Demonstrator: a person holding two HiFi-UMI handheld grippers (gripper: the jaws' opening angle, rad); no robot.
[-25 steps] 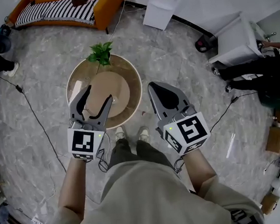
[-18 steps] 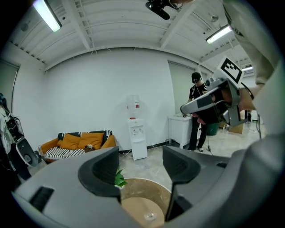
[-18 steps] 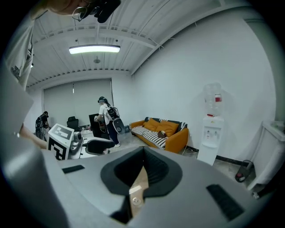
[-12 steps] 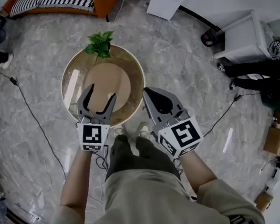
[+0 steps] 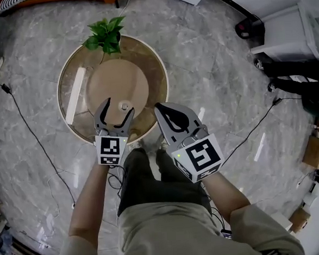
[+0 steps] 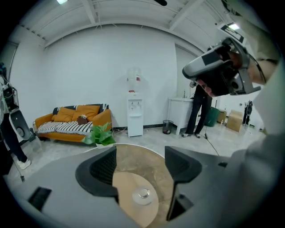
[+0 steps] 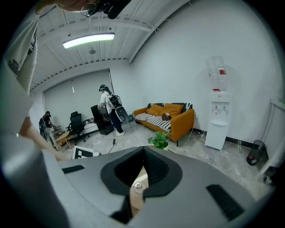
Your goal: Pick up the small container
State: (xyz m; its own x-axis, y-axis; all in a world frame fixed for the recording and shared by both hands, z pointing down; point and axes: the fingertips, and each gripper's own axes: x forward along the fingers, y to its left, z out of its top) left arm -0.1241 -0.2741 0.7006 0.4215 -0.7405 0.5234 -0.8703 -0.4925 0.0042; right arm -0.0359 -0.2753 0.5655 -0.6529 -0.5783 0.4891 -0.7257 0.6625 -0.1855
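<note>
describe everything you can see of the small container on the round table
The small container is a low, round, pale piece with a shiny, silvery-looking top. It sits on the round table, over the near part of its tan centre disc. Nothing else touches it: the left gripper, whose jaws have just been opening, frames it without contact.

The left tool (image 5: 118,106) points forward and down, its empty jaws just opening wide; the right tool (image 5: 162,109) sits alongside, jaws together.
</note>
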